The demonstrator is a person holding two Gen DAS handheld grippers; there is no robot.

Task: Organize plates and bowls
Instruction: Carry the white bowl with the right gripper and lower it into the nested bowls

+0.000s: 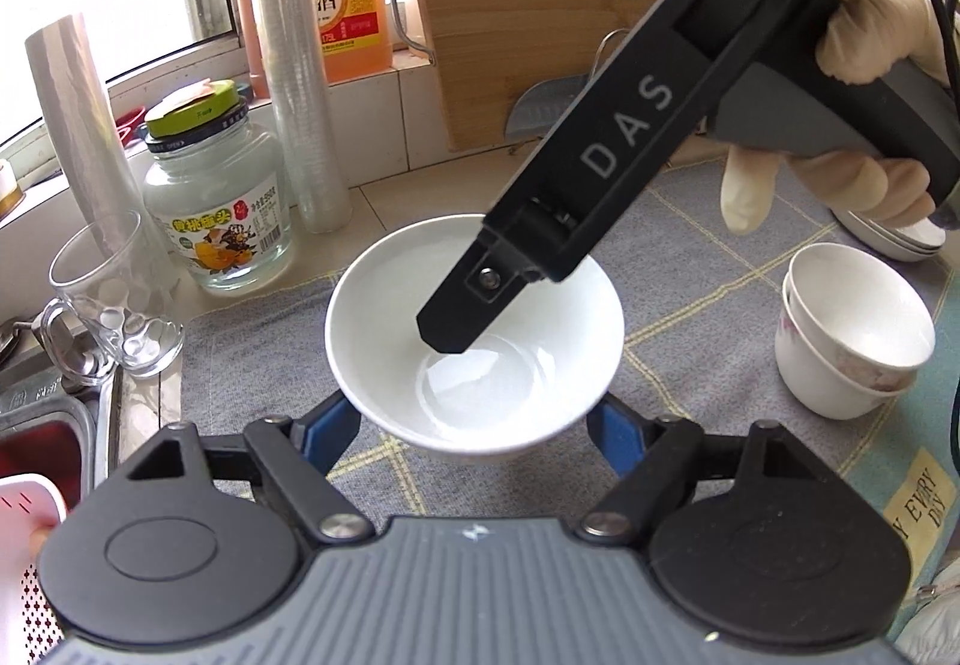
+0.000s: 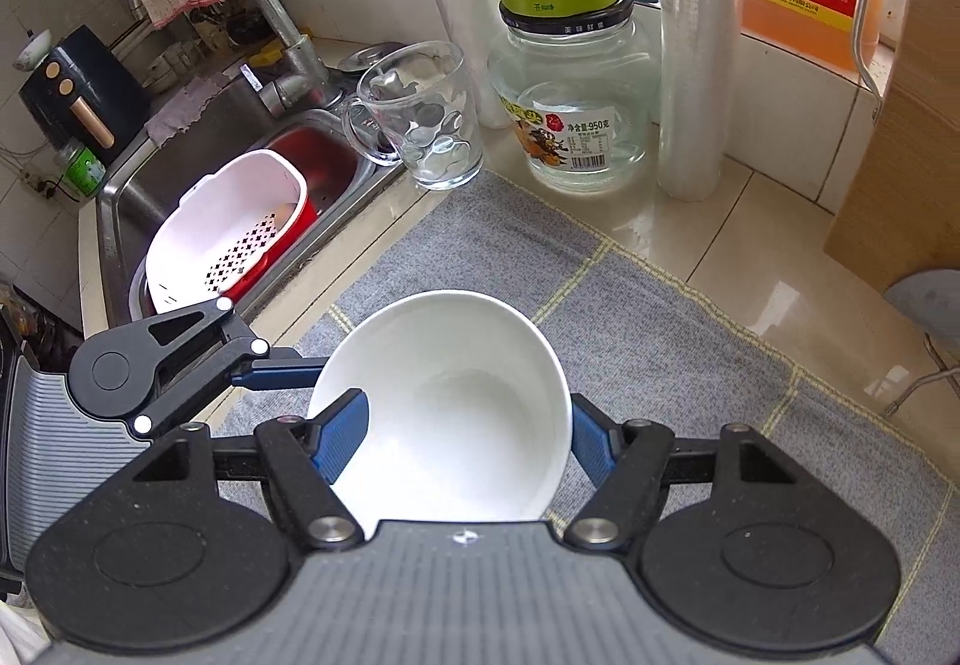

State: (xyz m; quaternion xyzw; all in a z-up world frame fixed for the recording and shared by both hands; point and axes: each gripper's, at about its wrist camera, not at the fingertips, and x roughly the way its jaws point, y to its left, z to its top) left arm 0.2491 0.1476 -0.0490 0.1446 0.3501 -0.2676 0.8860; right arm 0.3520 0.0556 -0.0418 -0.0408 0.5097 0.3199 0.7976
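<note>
bowl: white bowl [image 1: 474,335] centre of the left wrist frame, same bowl [image 2: 444,407] lower centre of the right wrist frame; looks lifted off the grey mat [image 1: 690,257], tilted in the right view.
left tool: left tool [image 1: 474,425] clamped across the bowl's outer wall, blue pads [image 1: 327,428] touching both sides low down.
right tool: right tool [image 2: 459,443] gripping the bowl by its rim, left pad [image 2: 342,434] inside the bowl, the other outside the wall; in the left view its finger dips into the bowl from upper right.
hand: gloved hand [image 1: 864,59] on the right tool's handle, upper right of the left frame.
other dishes: stacked small cups [image 1: 852,335] at right of the left frame; more white dishes [image 1: 894,239] behind them, partly hidden.
step (judged): two-tool carry of the bowl, probably toward the stack at right.
risk 1: glazed bowl slips or twists if the two tools pull apart or tilt unevenly.
risk 2: drop onto the mat or sink [image 2: 198,155] edge, chip.
risk 3: swing could knock the glass mug [image 2: 420,113] or jar [image 2: 570,89], both near the mat's far edge.
risk 4: landing hard on the small cups topples them.
</note>
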